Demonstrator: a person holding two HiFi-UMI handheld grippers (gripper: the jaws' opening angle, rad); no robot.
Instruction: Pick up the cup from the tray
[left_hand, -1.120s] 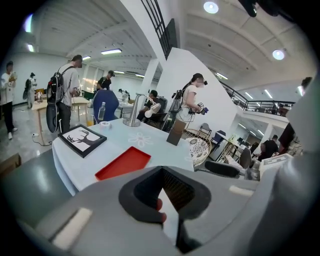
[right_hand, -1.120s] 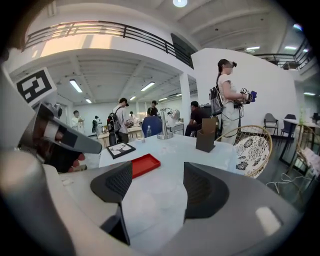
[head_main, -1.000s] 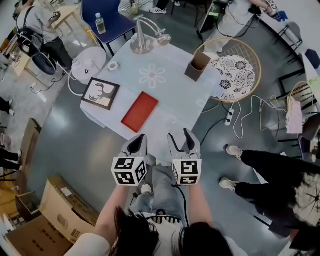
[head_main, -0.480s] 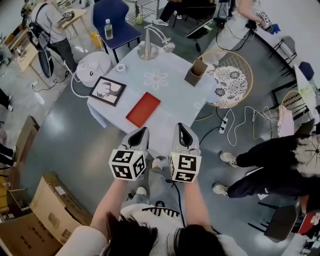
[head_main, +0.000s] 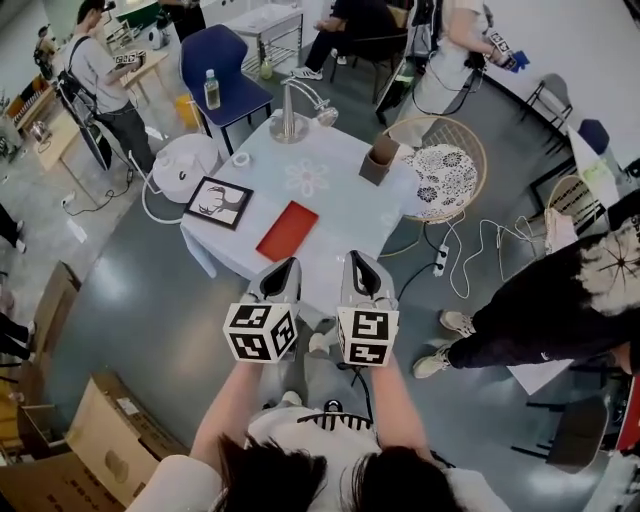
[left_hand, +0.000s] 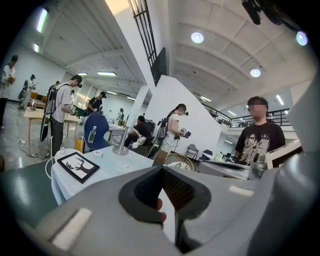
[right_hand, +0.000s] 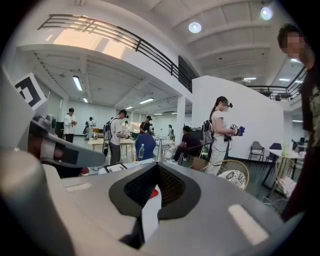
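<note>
A flat red tray (head_main: 287, 230) lies on the white table (head_main: 330, 205) in the head view, and I see no cup on it. A brown cup-like holder (head_main: 378, 160) stands at the table's far right corner. My left gripper (head_main: 284, 270) and right gripper (head_main: 360, 264) are held side by side above the table's near edge, short of the tray. Both are shut with nothing in them. In the left gripper view the left gripper (left_hand: 167, 200) shows its jaws pressed together. The right gripper (right_hand: 150, 202) looks the same in its own view.
On the table are a framed picture (head_main: 217, 202), a desk lamp (head_main: 292, 110) and a tape roll (head_main: 240, 159). A wicker chair (head_main: 440, 165) stands at its right, a white fan (head_main: 185, 158) at its left. A person in black (head_main: 540, 300) stands at right. Cardboard boxes (head_main: 90, 440) sit lower left.
The head view has tilted up, so the table sits higher and smaller and more of the room shows. Both grippers stay shut, side by side, at the near edge.
</note>
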